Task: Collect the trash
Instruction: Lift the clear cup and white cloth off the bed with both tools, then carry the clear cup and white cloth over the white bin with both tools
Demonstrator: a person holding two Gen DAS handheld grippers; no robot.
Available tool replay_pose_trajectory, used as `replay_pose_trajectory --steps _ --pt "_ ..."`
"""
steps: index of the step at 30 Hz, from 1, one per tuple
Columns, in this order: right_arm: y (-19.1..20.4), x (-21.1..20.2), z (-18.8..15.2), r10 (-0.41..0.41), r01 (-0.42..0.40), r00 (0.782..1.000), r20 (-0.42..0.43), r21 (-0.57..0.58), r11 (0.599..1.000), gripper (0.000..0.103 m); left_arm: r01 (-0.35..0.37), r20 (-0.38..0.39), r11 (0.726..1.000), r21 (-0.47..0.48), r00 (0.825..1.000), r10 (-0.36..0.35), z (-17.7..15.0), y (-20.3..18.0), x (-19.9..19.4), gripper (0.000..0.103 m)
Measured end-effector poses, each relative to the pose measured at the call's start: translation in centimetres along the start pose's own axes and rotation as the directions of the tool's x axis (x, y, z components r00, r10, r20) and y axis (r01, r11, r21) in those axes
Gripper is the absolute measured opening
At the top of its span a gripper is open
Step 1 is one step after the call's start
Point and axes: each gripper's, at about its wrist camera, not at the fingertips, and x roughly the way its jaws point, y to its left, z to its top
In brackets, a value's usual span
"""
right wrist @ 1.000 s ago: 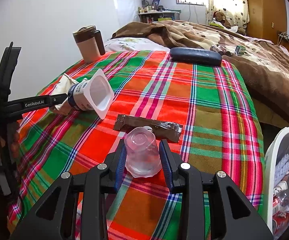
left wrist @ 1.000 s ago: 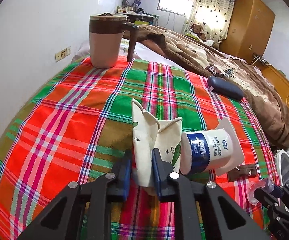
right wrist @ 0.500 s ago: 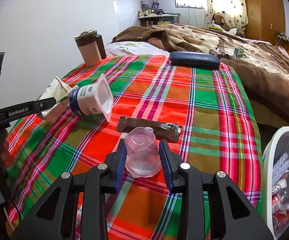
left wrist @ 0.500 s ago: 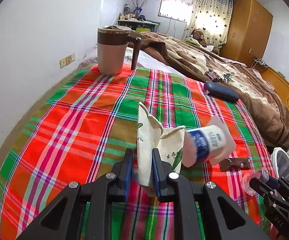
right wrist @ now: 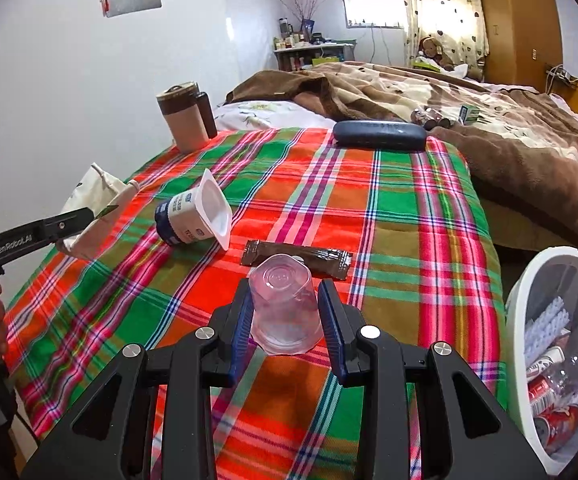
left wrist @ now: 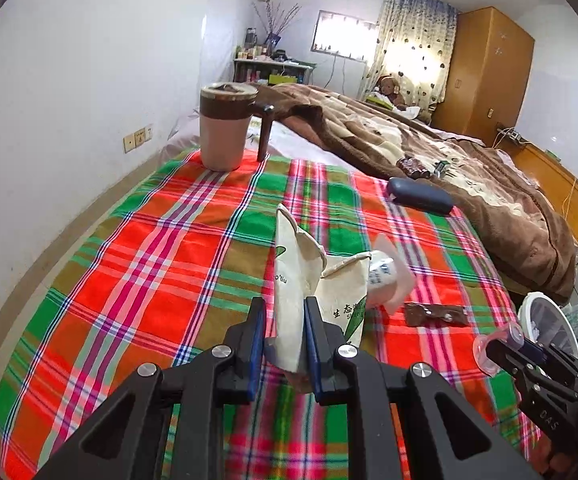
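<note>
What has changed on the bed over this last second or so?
The left gripper has lifted the crumpled paper bag off the plaid blanket; the yogurt cup beside it got tipped and shifted. The right gripper keeps its clear plastic cup. The brown wrapper, mug and dark case stayed put.

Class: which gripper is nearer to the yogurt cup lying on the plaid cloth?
Left. The left gripper, shut on a paper bag, is right beside the yogurt cup. The right gripper, shut on a clear cup, sits farther off, past the brown wrapper.
</note>
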Motion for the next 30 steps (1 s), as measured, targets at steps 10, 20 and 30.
replay_pose_trajectory --steps 10,20,30 --pt "-1.5 -2.4 -0.3 0.003 -0.004 0.999 0.049 0.035 0.999 0.034 0.021 0.033 0.999 0.044 0.999 -0.022 -0.9 -2.9 -3.1 0.019" --pt "-4.1 -4.8 -1.0 -0.026 0.019 0.996 0.085 0.073 0.997 0.034 0.087 0.044 0.987 0.135 0.995 -0.093 -2.0 -8.3 -4.9 0.019" --pt "-7.6 -7.4 -1.5 -0.091 0.075 0.988 0.121 0.133 0.988 0.034 0.171 0.029 0.964 0.202 0.983 -0.18 -2.9 -13.9 -5.6 0.019"
